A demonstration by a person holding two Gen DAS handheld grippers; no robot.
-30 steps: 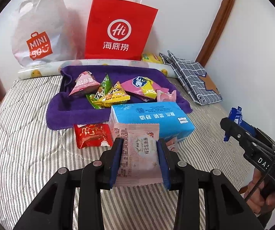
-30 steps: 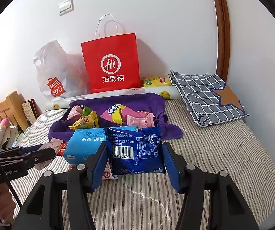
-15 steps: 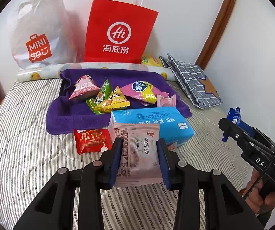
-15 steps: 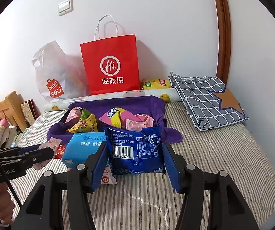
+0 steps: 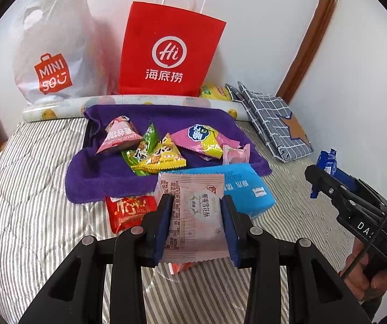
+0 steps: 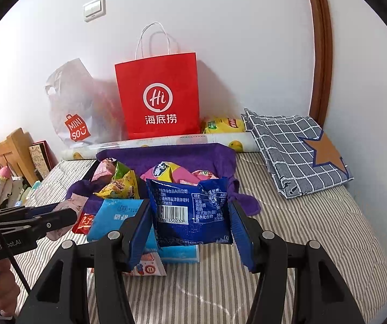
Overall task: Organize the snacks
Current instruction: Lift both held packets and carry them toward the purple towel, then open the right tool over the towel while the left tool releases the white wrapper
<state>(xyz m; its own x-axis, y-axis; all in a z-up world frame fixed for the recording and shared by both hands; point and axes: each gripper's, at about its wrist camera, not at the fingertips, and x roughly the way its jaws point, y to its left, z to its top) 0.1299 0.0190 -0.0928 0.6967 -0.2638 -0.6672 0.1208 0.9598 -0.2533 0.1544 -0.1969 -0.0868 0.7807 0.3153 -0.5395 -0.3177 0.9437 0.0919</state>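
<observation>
Leftmost on the striped bed [image 5: 31,216], a red packet [image 5: 130,210] lies at the purple towel's [image 5: 107,178] front edge. Above it, the left gripper [image 5: 196,222] is clamped on a pale pink snack pouch [image 5: 196,216], flat with crimped ends. Further right, the right gripper [image 6: 190,216] pinches a crinkled blue barcode packet [image 6: 190,213], with bare striped bedding beside it.

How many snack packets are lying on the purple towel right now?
5 visible: a pink triangular packet at left, a green one and a yellow one in the middle, a pink-and-yellow one right, and a small pink one at the right edge. Others may hide underneath.
</observation>
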